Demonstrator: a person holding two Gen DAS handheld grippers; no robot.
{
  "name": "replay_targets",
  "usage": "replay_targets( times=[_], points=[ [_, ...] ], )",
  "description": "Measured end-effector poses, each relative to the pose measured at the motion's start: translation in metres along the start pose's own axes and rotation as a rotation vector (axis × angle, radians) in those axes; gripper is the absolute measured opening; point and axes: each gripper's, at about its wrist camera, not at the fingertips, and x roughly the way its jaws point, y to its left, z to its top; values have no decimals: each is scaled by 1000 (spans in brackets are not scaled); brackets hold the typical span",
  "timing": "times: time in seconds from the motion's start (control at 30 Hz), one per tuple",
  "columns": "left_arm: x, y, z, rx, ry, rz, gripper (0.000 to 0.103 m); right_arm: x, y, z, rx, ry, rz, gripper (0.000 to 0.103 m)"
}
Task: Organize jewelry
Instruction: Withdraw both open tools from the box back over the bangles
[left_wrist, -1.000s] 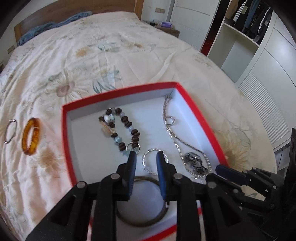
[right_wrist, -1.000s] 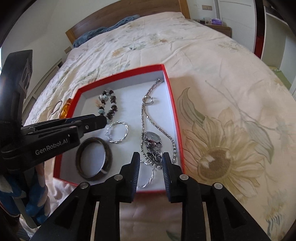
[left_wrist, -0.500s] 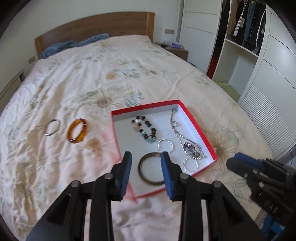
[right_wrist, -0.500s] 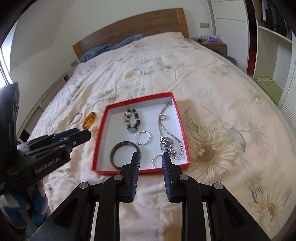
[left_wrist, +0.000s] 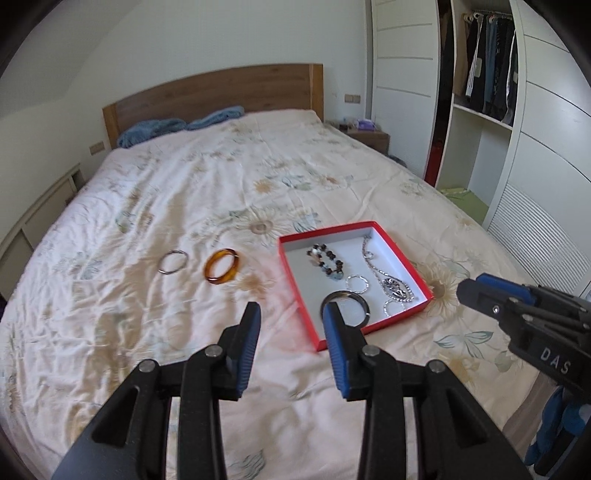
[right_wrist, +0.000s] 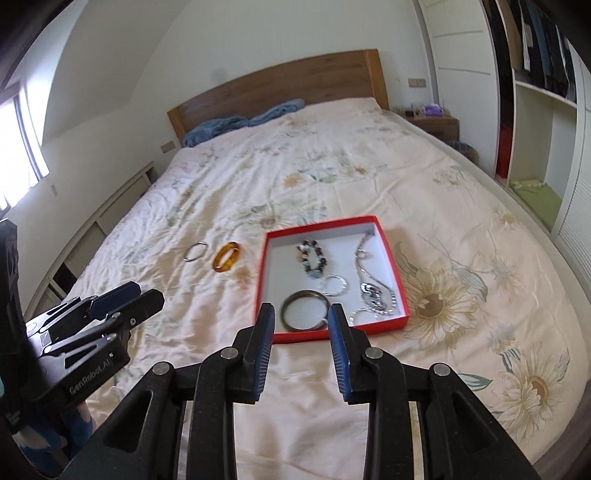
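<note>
A red box (left_wrist: 295, 275) (right_wrist: 261, 273) with a white inside lies on the bed. It holds a dark bangle (left_wrist: 344, 307) (right_wrist: 305, 310), a beaded bracelet (left_wrist: 327, 260) (right_wrist: 312, 257), a silver chain necklace (left_wrist: 388, 275) (right_wrist: 371, 284) and silver rings. An amber bangle (left_wrist: 222, 271) (right_wrist: 226, 257) and a silver ring (left_wrist: 173, 261) (right_wrist: 195, 251) lie on the bedspread left of the box. My left gripper (left_wrist: 291, 314) is open and empty, held above the bed near the box's front left corner. My right gripper (right_wrist: 301, 315) is open and empty, above the box's front edge.
The bed has a floral bedspread, a wooden headboard (left_wrist: 221, 88) and blue pillows (left_wrist: 177, 123). A nightstand (left_wrist: 364, 134) and white wardrobes (left_wrist: 517, 129) stand on the right. A low shelf unit (right_wrist: 110, 218) runs along the left wall.
Both grippers have pulled back and up from the box. The dark bangle now lies free in the box, and both jaws have opened wider.
</note>
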Motion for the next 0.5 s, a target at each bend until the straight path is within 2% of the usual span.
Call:
replay_targets(
  times=[0.5],
  points=[
    [-105, 55, -32, -88, -149, 46, 41, -60, 93, -10, -143, -88, 36, 36]
  ],
)
